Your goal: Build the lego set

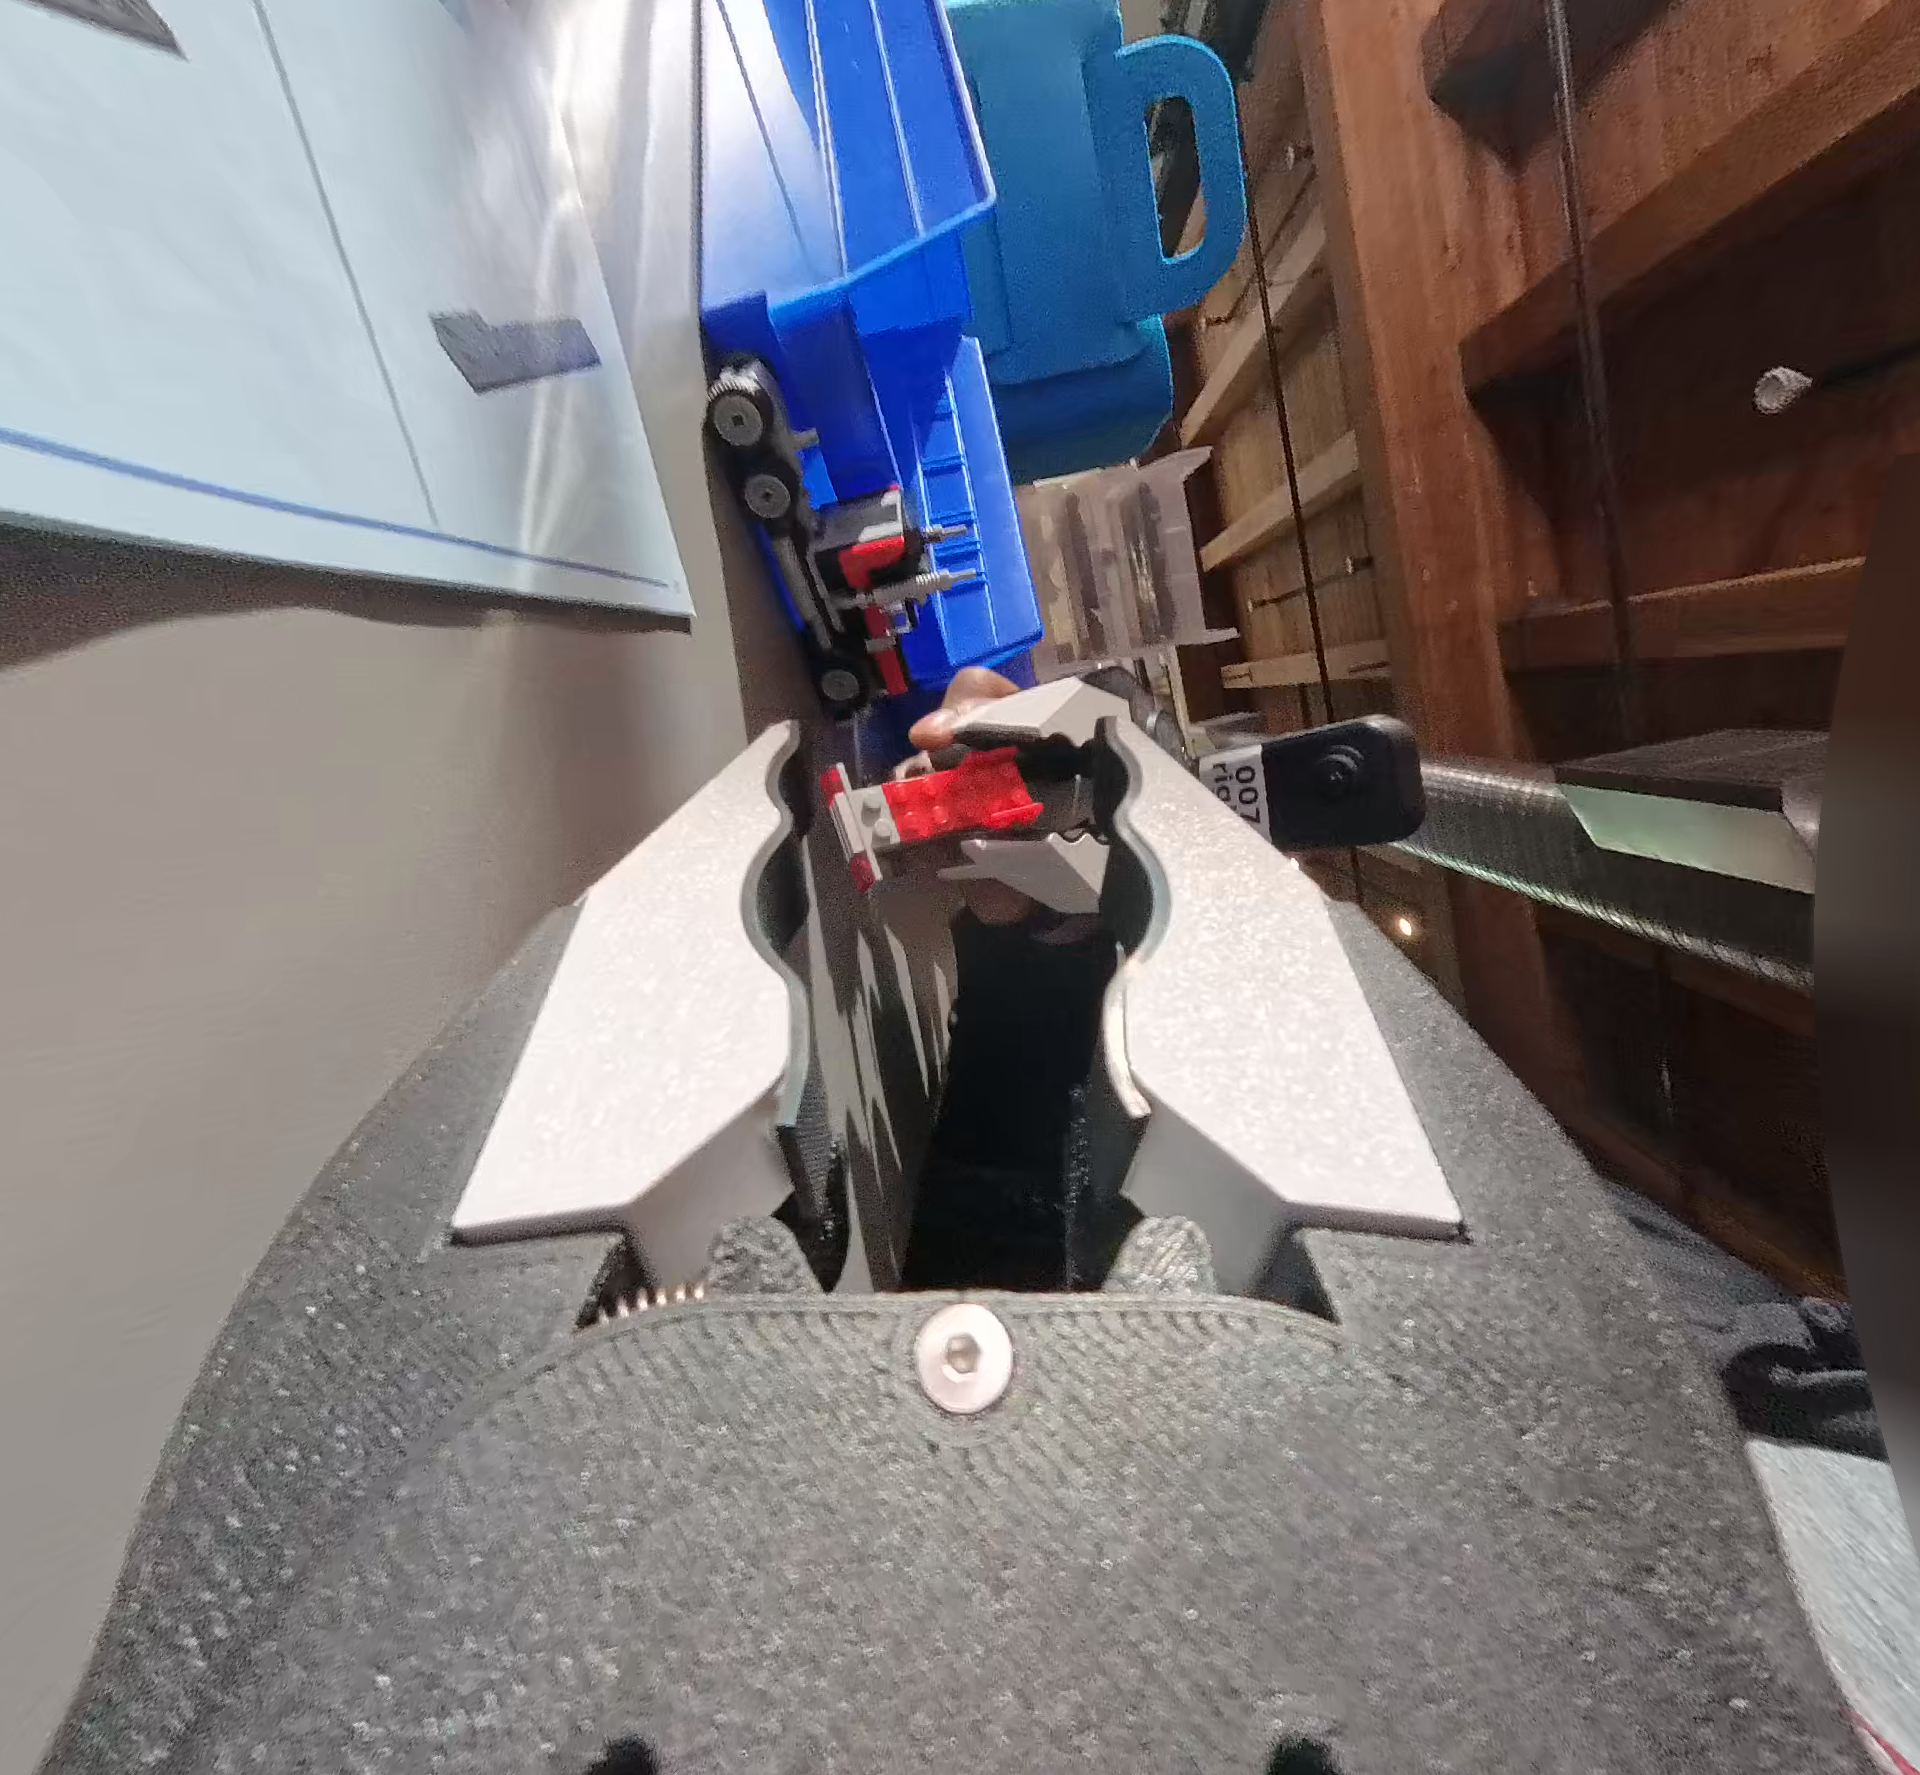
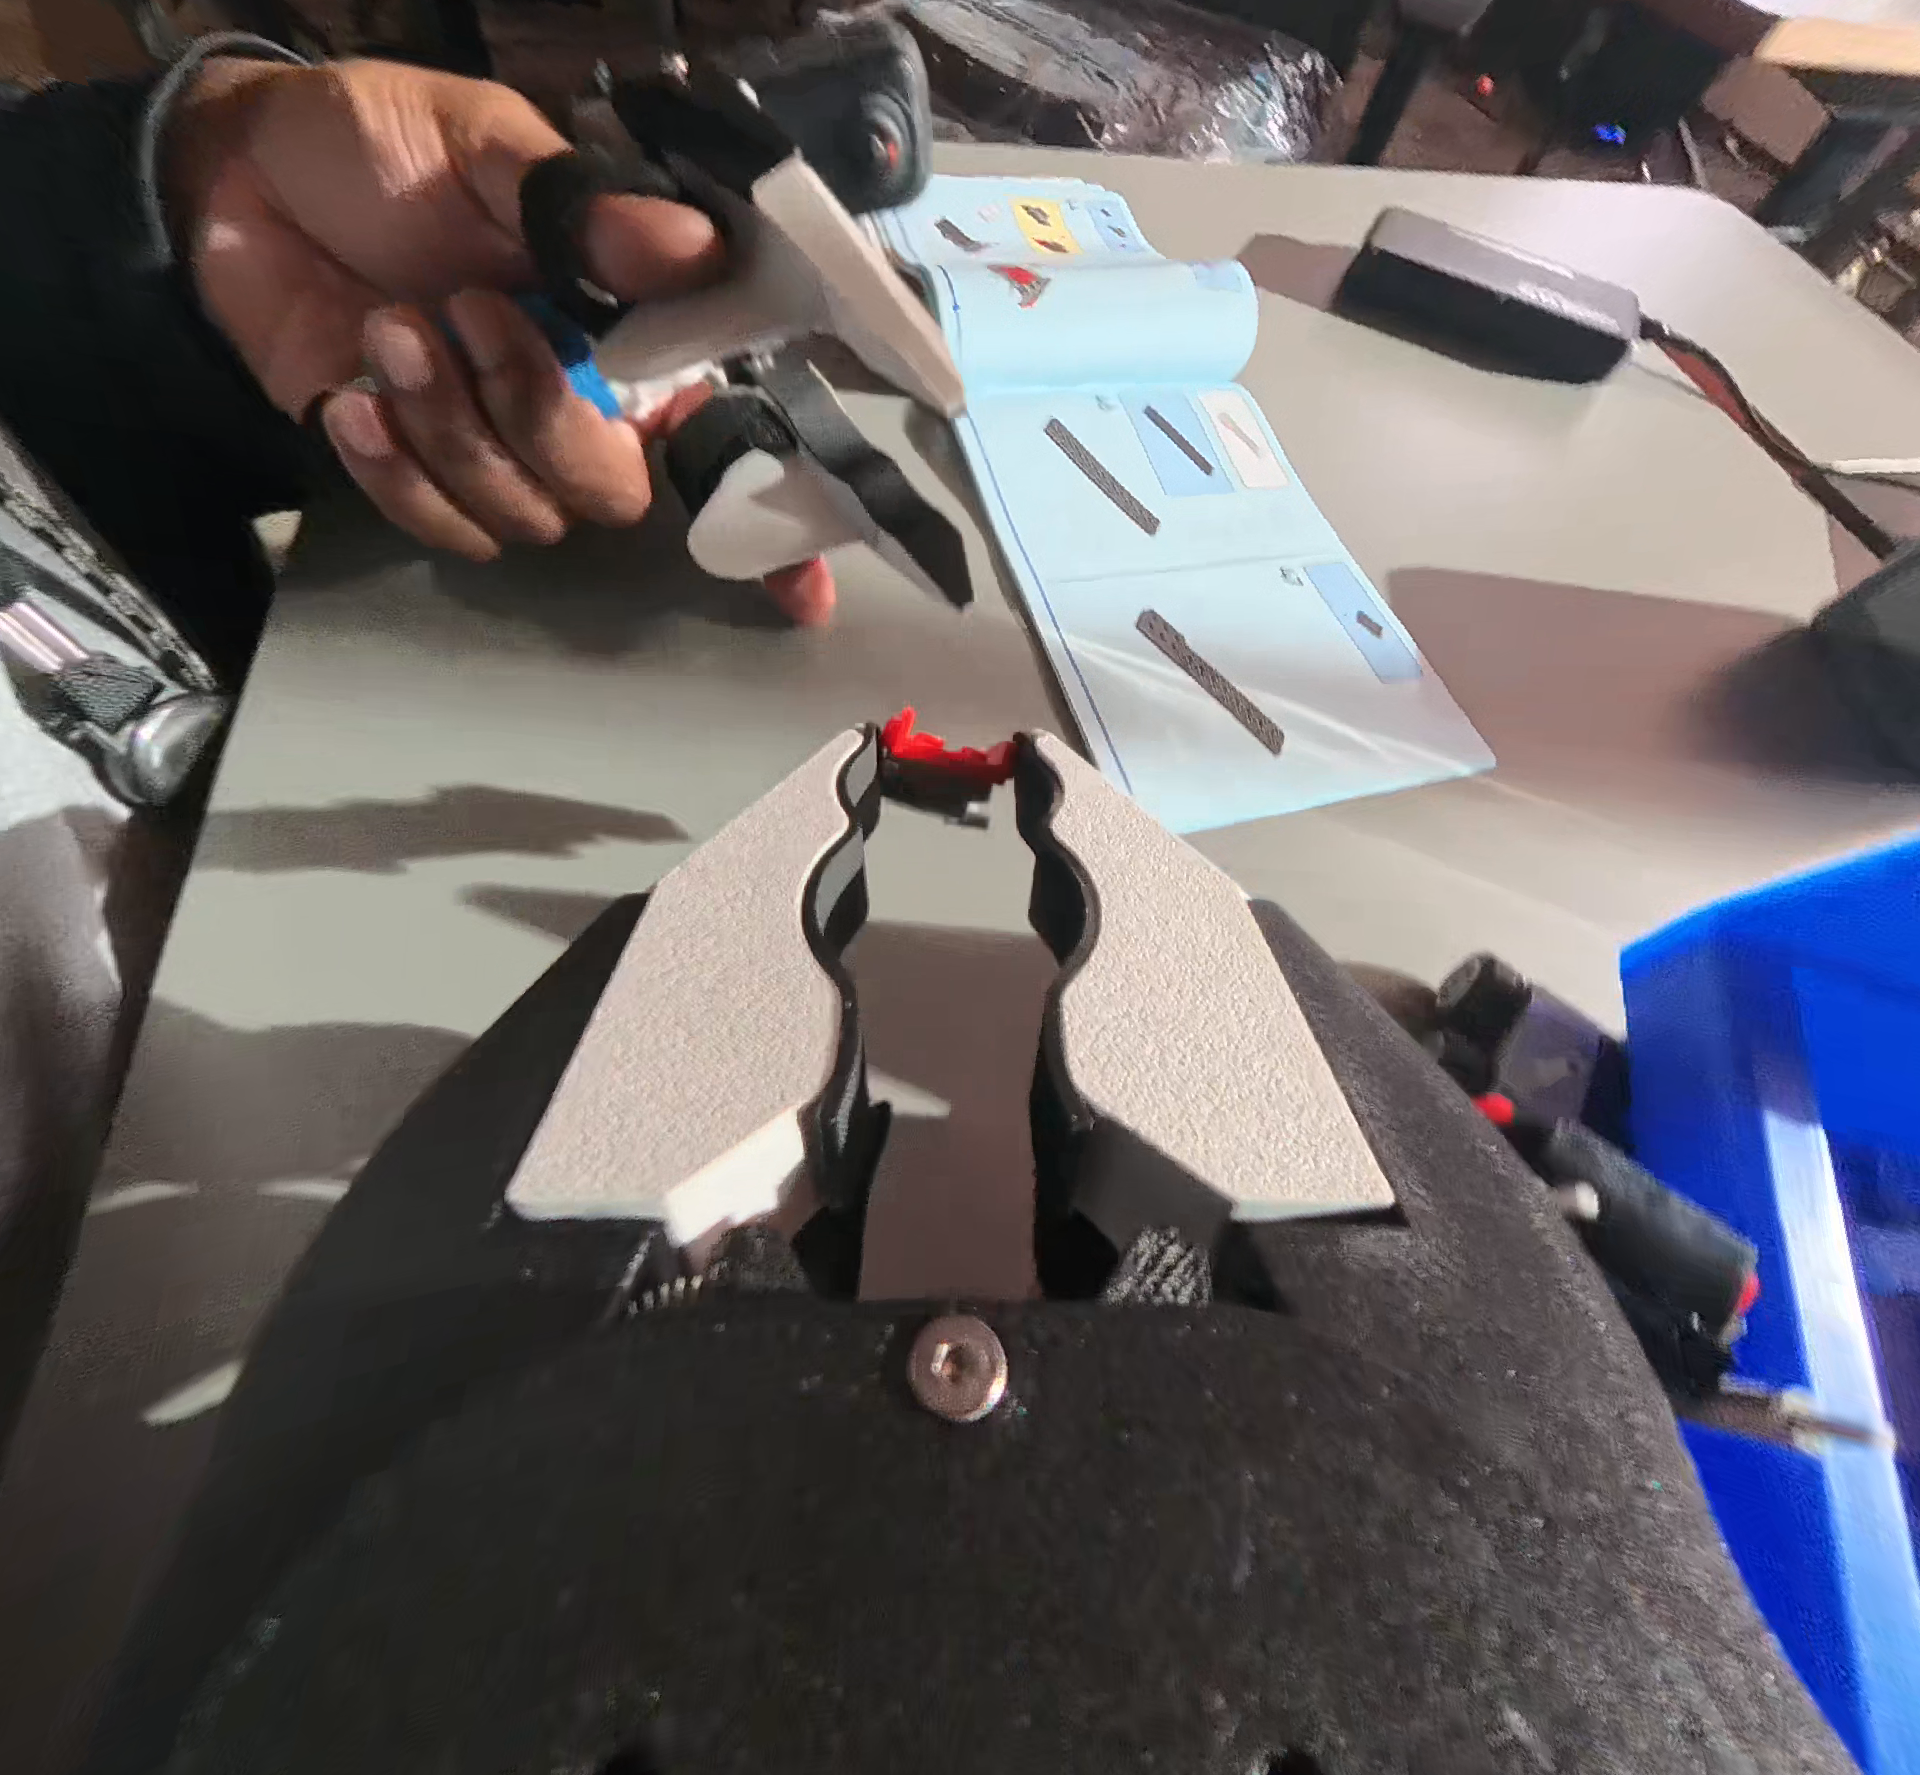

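My right gripper [image 2: 945, 754] is shut on a small red and grey lego assembly [image 2: 940, 775] and holds it above the grey table [image 2: 520, 738]. In the left wrist view the same assembly [image 1: 935, 811] sits between the right gripper's fingers [image 1: 1039, 712], straight ahead of my left gripper [image 1: 951, 738]. My left gripper is open and empty, and in the right wrist view it [image 2: 958, 494] is held in a person's hand [image 2: 364, 271] above the table. A partly built lego vehicle [image 1: 831, 562] with black wheels lies against the blue bin [image 1: 894, 167].
An open light-blue instruction booklet [image 2: 1195, 530] lies on the table beyond the right gripper. The blue bin [image 2: 1766, 1206] stands at the right with the vehicle [image 2: 1610, 1154] beside it. A black power brick [image 2: 1486, 291] with a cable is at the far right. Wooden shelving [image 1: 1558, 375] stands behind. Tip to tip, the grippers are about 6 centimetres apart.
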Demonstrator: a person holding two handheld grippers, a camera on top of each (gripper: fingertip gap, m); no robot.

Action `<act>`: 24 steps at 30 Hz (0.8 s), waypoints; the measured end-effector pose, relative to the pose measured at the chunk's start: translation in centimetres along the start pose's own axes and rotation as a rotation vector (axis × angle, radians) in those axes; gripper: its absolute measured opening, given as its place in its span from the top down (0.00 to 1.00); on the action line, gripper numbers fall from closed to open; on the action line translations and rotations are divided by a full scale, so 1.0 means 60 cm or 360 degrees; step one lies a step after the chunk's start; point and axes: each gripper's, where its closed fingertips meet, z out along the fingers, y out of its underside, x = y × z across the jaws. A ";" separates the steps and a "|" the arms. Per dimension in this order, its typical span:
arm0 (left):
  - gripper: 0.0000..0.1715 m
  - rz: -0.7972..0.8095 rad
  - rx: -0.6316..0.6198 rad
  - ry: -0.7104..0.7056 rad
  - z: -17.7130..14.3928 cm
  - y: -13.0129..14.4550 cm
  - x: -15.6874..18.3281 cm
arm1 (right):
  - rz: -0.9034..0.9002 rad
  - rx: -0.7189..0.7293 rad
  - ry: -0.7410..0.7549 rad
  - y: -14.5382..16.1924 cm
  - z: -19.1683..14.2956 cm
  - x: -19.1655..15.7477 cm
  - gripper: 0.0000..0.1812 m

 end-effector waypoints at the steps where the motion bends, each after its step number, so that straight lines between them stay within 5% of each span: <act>1: 0.67 0.0020 0.0044 -0.0023 -0.006 -0.012 -0.003 | 0.0040 -0.0030 0.0036 0.011 -0.003 0.005 0.85; 13: 0.68 0.0146 0.0331 -0.0055 -0.066 -0.091 0.009 | 0.0414 -0.0405 0.0286 0.111 -0.043 0.035 0.84; 17: 0.68 0.0180 0.0371 -0.0053 -0.075 -0.101 0.014 | 0.0661 -0.0512 0.0340 0.130 -0.054 0.035 0.72; 20: 0.68 0.0180 0.0424 -0.0027 -0.082 -0.109 0.021 | 0.0986 -0.0322 0.0391 0.101 -0.064 0.046 0.68; 24: 0.68 0.0172 0.0548 0.0001 -0.099 -0.129 0.028 | 0.1553 0.0416 0.0468 -0.030 -0.079 0.095 0.67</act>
